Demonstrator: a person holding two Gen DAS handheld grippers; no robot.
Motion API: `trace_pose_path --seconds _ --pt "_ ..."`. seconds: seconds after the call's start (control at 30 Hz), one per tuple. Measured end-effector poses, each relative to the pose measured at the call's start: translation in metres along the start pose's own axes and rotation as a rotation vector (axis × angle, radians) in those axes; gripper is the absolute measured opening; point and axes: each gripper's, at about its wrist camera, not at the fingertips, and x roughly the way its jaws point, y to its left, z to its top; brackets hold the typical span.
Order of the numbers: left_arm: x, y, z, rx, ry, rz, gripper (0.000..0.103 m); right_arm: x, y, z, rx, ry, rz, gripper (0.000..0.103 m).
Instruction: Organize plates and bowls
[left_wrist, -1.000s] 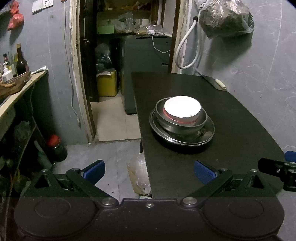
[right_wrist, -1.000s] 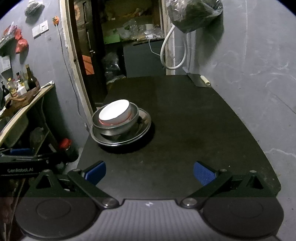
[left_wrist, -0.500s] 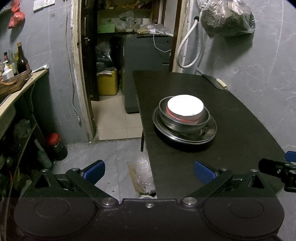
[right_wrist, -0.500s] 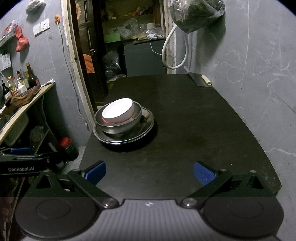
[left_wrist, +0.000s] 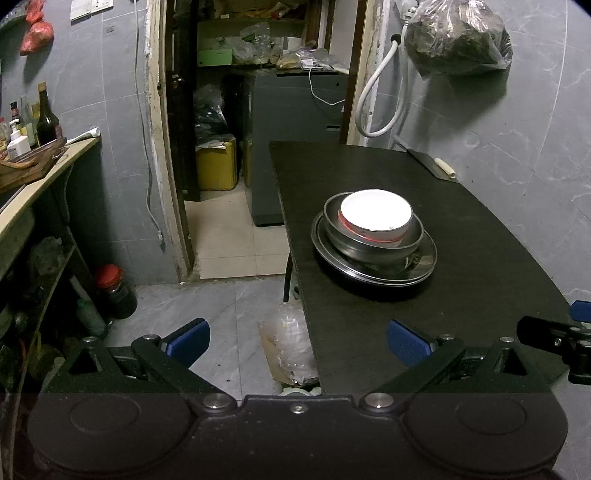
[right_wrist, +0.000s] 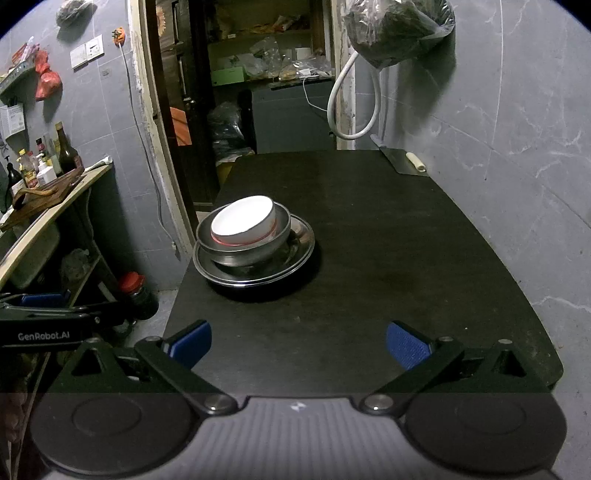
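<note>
A white bowl (left_wrist: 376, 217) (right_wrist: 243, 221) with a red band sits nested in a steel bowl (left_wrist: 354, 247) (right_wrist: 251, 251), which rests on a steel plate (left_wrist: 421, 271) (right_wrist: 301, 243) on the black table (left_wrist: 461, 295) (right_wrist: 388, 240). My left gripper (left_wrist: 297, 339) is open and empty, held near the table's front left corner, well short of the stack. My right gripper (right_wrist: 298, 343) is open and empty too, over the table's front edge. Part of the right gripper (left_wrist: 554, 338) shows at the right of the left wrist view, and the left gripper (right_wrist: 55, 325) shows at the left of the right wrist view.
A cleaver (left_wrist: 430, 164) (right_wrist: 402, 160) lies at the table's far right by the tiled wall. A counter with bottles (left_wrist: 37, 125) (right_wrist: 48, 162) stands on the left. An open doorway (left_wrist: 221, 147), a red-capped jar (left_wrist: 112, 288) and a plastic bag (left_wrist: 291, 343) on the floor lie left of the table.
Both grippers have drawn back slightly from the stack and risen a little; the stack itself has not moved. Both stay open and empty.
</note>
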Motion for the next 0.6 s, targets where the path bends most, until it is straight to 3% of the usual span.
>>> trace_pose_path --seconds 0.6 --pt "0.0002 -0.0006 0.0008 0.005 -0.004 -0.006 0.102 -0.001 -0.0003 0.0007 0.001 -0.003 -0.001 0.103"
